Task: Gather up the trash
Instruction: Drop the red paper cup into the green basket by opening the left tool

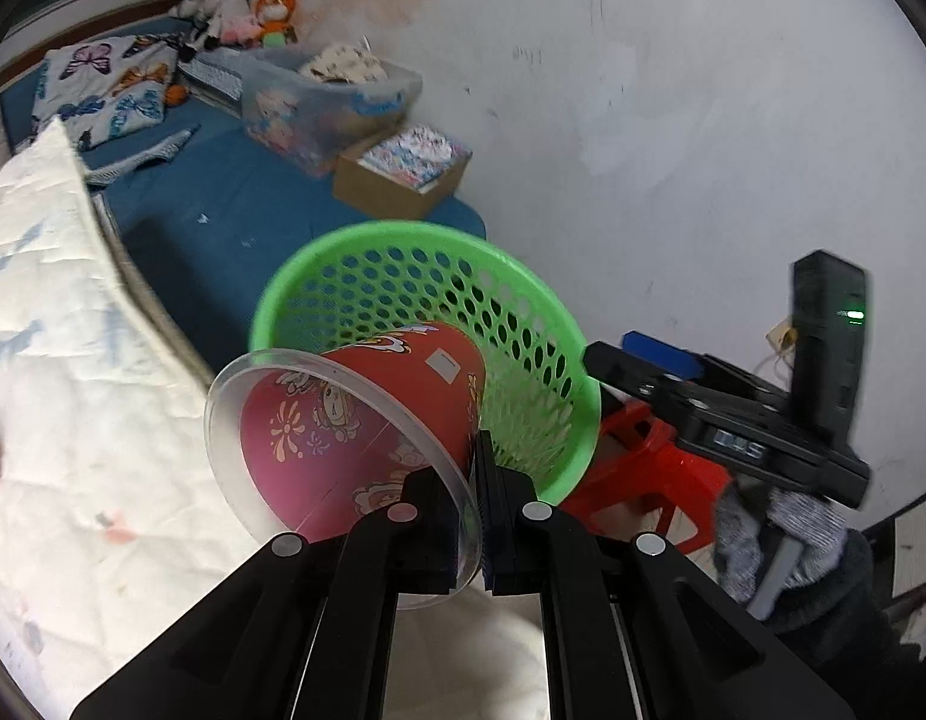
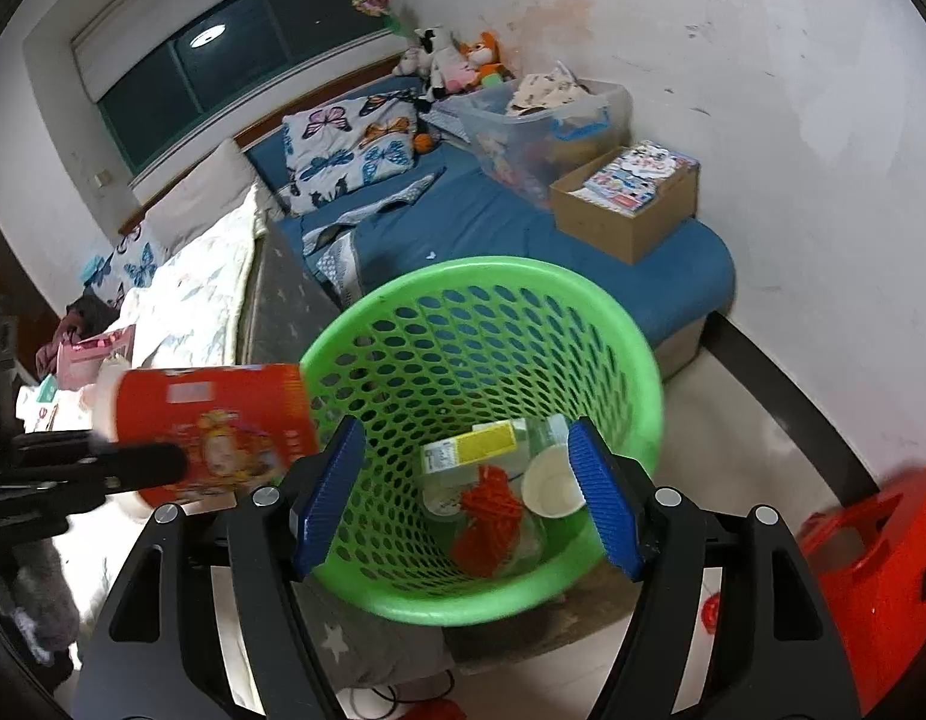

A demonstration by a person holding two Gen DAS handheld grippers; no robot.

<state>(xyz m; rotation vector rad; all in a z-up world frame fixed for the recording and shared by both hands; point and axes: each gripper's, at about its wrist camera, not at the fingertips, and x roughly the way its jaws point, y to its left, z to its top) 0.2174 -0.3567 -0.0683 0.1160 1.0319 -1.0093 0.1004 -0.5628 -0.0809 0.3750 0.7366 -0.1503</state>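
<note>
the left gripper (image 1: 472, 516) was clamped tight on the clear rim of a red noodle cup (image 1: 367, 420), holding it on its side, base toward the green mesh basket (image 1: 526, 306), likely so it could drop straight in. the right gripper (image 2: 466, 498) held nothing, its blue pads spread wide above the basket mouth, apparently clear of the way. inside lay a small white cup (image 2: 553, 489), red netting (image 2: 490, 516) and a yellow-labelled wrapper (image 2: 469, 447).
</note>
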